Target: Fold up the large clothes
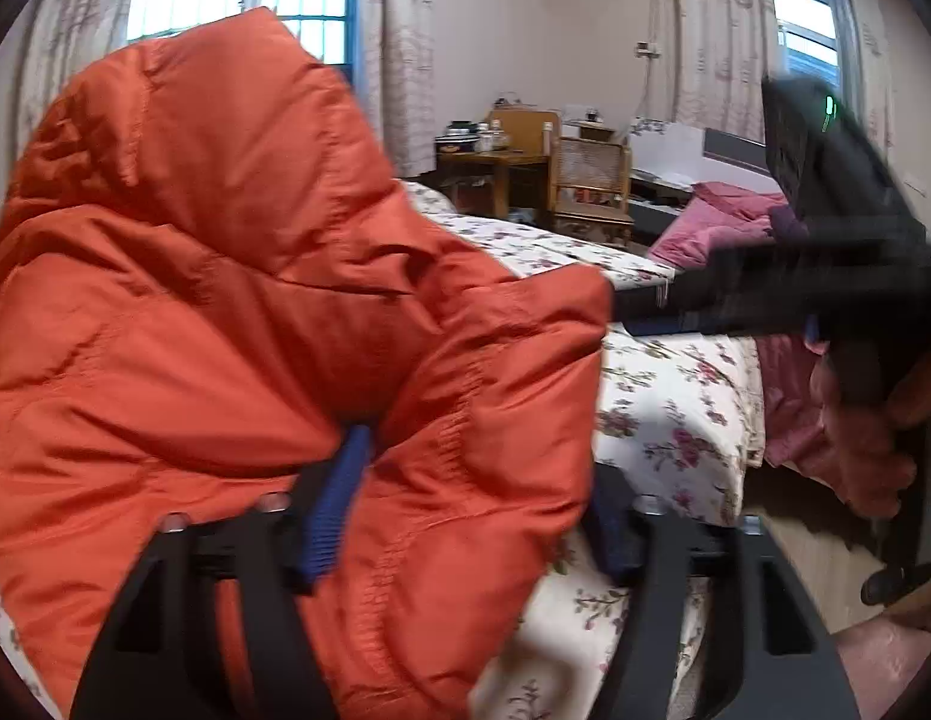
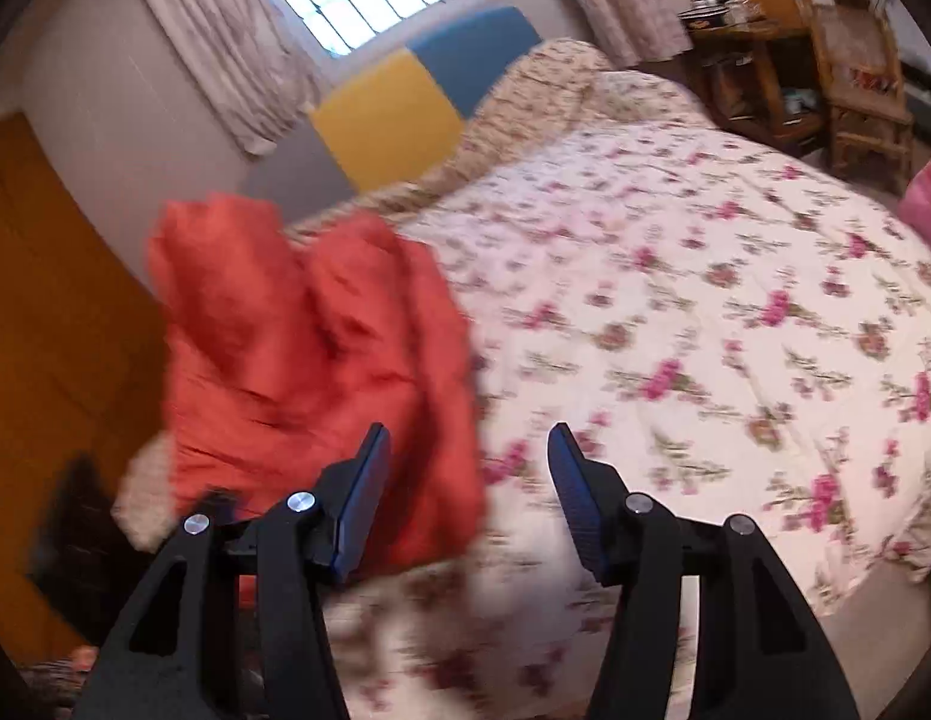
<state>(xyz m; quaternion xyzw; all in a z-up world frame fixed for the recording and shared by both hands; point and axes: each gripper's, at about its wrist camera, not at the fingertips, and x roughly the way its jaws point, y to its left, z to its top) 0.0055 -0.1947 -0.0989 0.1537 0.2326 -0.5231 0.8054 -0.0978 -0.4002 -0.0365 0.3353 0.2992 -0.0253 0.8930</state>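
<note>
An orange puffer jacket (image 1: pixel 237 300) fills the left of the left wrist view, bunched and raised above the floral bed (image 1: pixel 663 414). My left gripper (image 1: pixel 471 516) has its jaws wide apart with jacket fabric draped between and over the fingers; its left blue pad (image 1: pixel 336 510) pokes through a fold. In the right wrist view the jacket (image 2: pixel 303 372) sits blurred at the left over the bed (image 2: pixel 705 312). My right gripper (image 2: pixel 468 498) is open and empty just right of the jacket; it also shows in the left wrist view (image 1: pixel 825 276), reaching toward the jacket's edge.
A pink garment (image 1: pixel 717 222) lies at the bed's far side. A wooden table and chair (image 1: pixel 585 180) stand by the wall. A yellow and blue headboard (image 2: pixel 417 96) is behind the bed. An orange-brown door (image 2: pixel 51 360) is at left.
</note>
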